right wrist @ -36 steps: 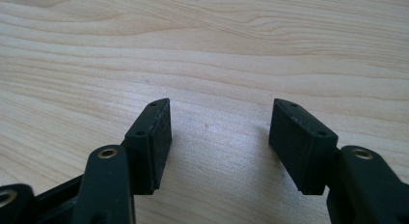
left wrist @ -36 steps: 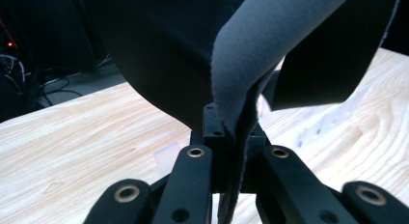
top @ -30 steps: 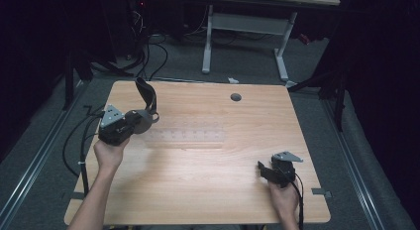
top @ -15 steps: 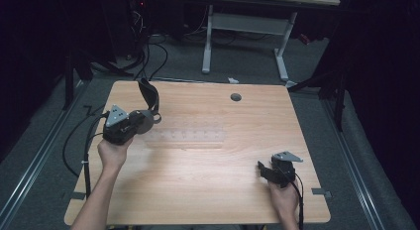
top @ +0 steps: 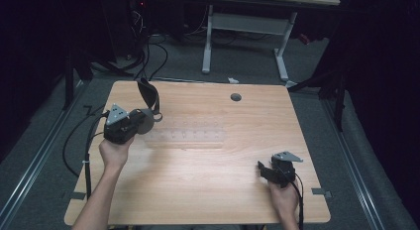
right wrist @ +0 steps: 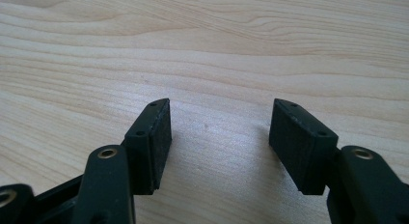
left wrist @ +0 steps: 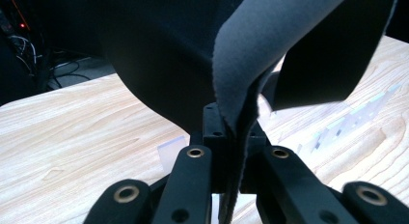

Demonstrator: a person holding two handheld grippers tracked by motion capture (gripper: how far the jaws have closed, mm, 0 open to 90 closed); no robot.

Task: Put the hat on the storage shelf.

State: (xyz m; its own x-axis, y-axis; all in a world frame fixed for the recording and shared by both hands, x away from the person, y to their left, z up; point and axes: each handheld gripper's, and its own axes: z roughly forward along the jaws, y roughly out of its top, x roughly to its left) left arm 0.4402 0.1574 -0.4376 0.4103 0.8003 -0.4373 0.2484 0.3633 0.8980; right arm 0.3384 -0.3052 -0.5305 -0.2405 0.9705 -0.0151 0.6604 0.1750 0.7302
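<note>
The left gripper (left wrist: 230,137) is pinching a dark grey, soft fabric strap (left wrist: 270,45), its two black jaws brought fully together on the cloth's edge. In the high view that left gripper (top: 141,122) is hovering over the left part of the pale wooden table (top: 208,190), and the dark grey strap (top: 148,95) is curling up and away from the jaws, its free end drooping back down.

Judging by that sag and the folded edge between the pads, the strap is light, limp and easily creased. It is probably not slippery, since the surface looks felt-like, and it is not fragile. A grip near one end, as here, is leaving the rest free to swing; a second hold further along would be steadying it.

The right gripper (right wrist: 219,137) is resting low over bare wood near the table's right front corner, its jaws standing wide apart with nothing between them. A faint clear plastic ruler-like strip (top: 190,137) is lying flat at mid-table, just beside the left gripper.
</note>
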